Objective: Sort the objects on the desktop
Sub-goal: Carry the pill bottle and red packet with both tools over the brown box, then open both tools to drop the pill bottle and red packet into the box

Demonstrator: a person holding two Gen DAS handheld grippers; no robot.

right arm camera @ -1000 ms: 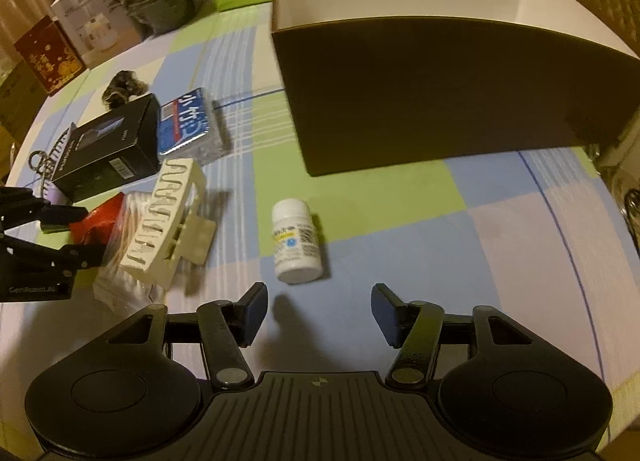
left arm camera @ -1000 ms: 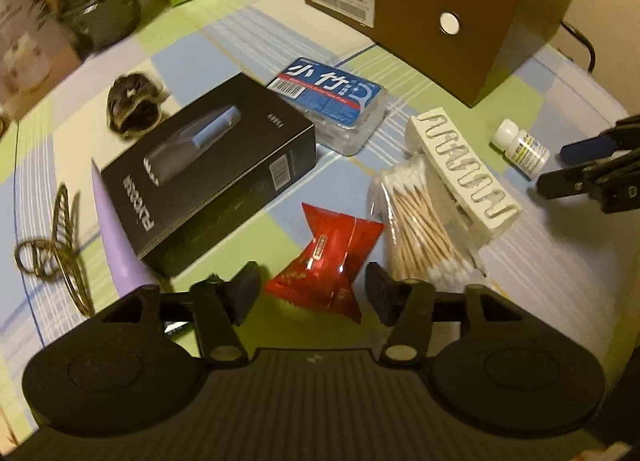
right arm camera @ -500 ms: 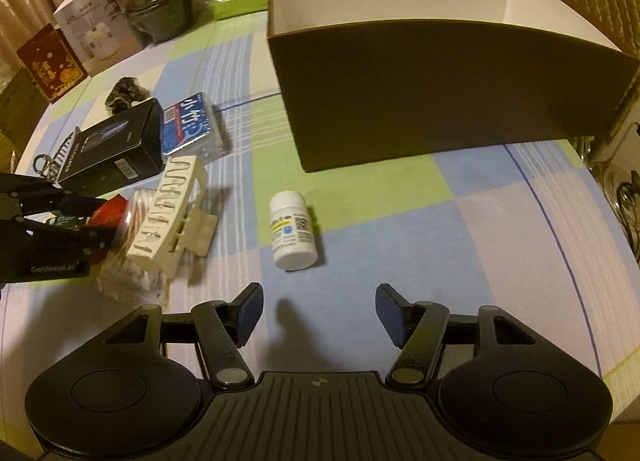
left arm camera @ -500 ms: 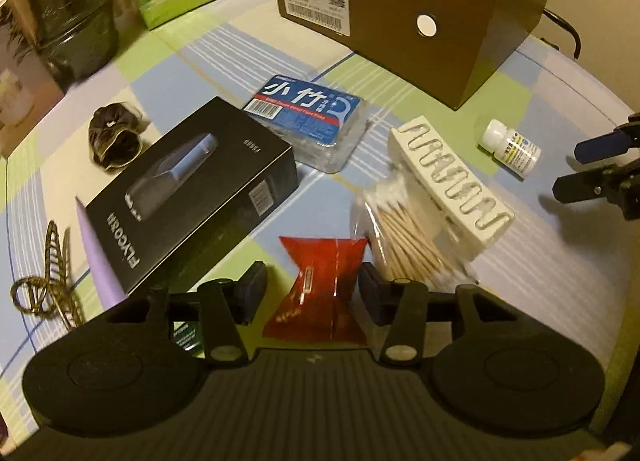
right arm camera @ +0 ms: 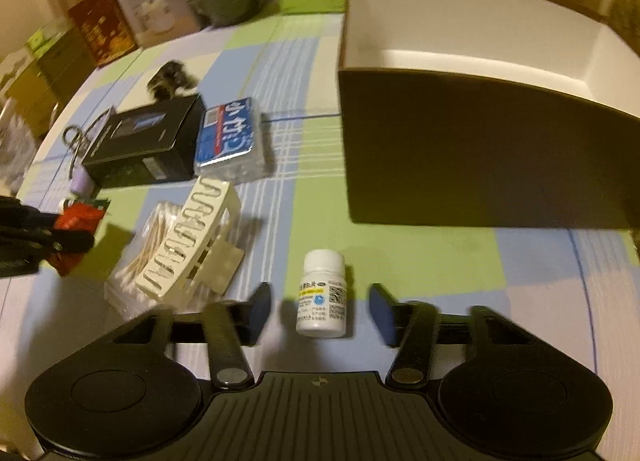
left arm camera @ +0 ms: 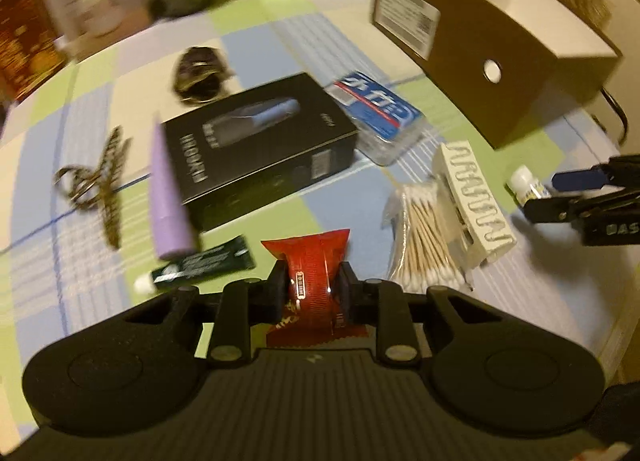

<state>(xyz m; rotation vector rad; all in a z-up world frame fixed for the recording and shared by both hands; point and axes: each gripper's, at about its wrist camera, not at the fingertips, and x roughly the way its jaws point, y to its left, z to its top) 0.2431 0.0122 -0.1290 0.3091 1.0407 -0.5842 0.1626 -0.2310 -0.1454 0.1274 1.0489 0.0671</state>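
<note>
My left claw (left arm camera: pixel 311 288) has just been closing and now pinches the red packet (left arm camera: pixel 310 261) at the bottom centre of its wrist view, both pads pressed against the wrapper's waist. Above and left of it I see the purple cone (left arm camera: pixel 166 197) leaning by the black box (left arm camera: pixel 260 149), with a dark green tube (left arm camera: pixel 204 265) lying just below the cone and a gold hair clip (left arm camera: pixel 96 185) further left. To the right of the packet lies the bag of cotton swabs (left arm camera: pixel 420 237), touching the white comb-like clip (left arm camera: pixel 476 201). The blue-labelled clear case (left arm camera: pixel 380 117) sits just beside the black box's right end, and the brown cardboard box (left arm camera: pixel 492 61) fills the upper right. In the right wrist view, my right claw (right arm camera: pixel 318 311) has also been closing, yet its fingers (right arm camera: pixel 258 311) stand clear on either side of the white pill bottle (right arm camera: pixel 322 295), which stands on the checked table (right arm camera: pixel 440 261) at bottom centre; nothing is gripped there. The brown box, white inside and open on top, is in the upper right of that frame, and the left claw with the red packet shows at the left edge.
</note>
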